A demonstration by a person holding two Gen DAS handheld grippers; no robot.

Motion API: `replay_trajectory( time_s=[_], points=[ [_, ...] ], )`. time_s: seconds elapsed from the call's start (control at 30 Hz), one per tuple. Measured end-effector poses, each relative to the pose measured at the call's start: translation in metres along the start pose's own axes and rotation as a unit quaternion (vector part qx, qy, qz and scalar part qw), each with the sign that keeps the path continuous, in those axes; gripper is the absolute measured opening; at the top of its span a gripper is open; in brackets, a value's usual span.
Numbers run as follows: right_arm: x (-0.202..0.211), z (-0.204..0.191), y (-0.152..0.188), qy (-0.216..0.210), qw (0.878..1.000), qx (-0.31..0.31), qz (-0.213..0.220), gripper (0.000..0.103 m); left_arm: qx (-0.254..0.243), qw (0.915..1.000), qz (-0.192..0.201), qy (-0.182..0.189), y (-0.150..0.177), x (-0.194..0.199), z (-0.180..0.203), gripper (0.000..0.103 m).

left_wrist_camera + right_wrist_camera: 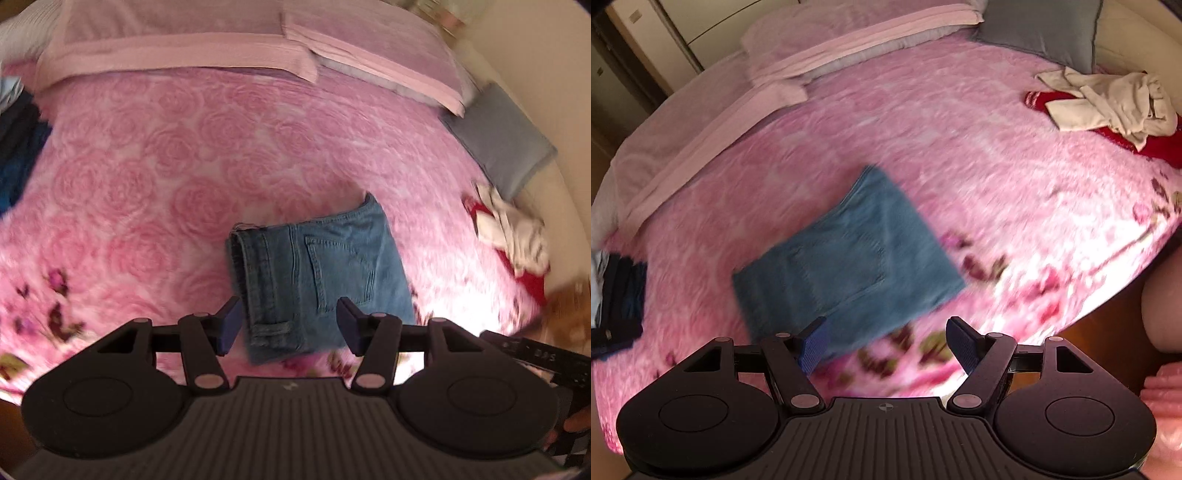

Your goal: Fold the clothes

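A pair of blue jeans [317, 280], folded into a compact rectangle with a back pocket facing up, lies on the pink rose-patterned bedspread [166, 192]. My left gripper [290, 326] hovers over the near end of the jeans. Its jaws are open, the waistband end shows between the fingers, and the pads are not pressing on it. In the right wrist view the same jeans [849, 258] look blurred, ahead and to the left. My right gripper [888, 347] is open over the flowered edge of the bedspread [960, 147], with nothing between its fingers.
A loose heap of white and red clothes [1108, 107] lies at the far right of the bed, also visible as a heap [513, 240]. Dark folded clothes [617, 306] sit at the left edge. Pink pillows [177, 40] and a grey cushion [502, 147] line the head. The bed's edge drops off at right.
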State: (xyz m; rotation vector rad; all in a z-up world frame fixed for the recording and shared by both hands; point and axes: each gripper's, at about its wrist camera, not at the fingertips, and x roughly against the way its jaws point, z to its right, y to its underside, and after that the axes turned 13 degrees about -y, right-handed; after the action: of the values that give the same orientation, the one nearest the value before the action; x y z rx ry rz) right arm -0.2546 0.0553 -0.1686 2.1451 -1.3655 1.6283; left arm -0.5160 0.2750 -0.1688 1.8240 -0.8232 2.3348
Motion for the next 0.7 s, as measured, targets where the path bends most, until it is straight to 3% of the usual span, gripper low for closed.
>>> replay_trajectory(
  time_s=[0.17, 0.33, 0.5, 0.7],
  points=[
    [-0.017, 0.034, -0.042, -0.03, 0.998, 0.045, -0.024, 0.073, 0.083, 0.9964, 0.012, -0.006, 0.015, -0.024, -0.014, 0.053],
    [-0.057, 0.067, -0.05, -0.09, 0.993, 0.043, -0.067, 0.073, 0.167, 0.986, 0.004, 0.001, 0.045, -0.062, -0.048, 0.056],
    [-0.097, 0.103, -0.054, -0.127, 0.988, 0.005, -0.091, 0.073, 0.203, 0.9777, 0.002, 0.053, 0.065, -0.113, -0.066, 0.06],
    [-0.148, 0.134, -0.062, -0.127, 0.986, -0.005, -0.111, 0.075, 0.206, 0.9704, -0.004, 0.126, 0.069, -0.175, -0.071, 0.064]
  ],
)
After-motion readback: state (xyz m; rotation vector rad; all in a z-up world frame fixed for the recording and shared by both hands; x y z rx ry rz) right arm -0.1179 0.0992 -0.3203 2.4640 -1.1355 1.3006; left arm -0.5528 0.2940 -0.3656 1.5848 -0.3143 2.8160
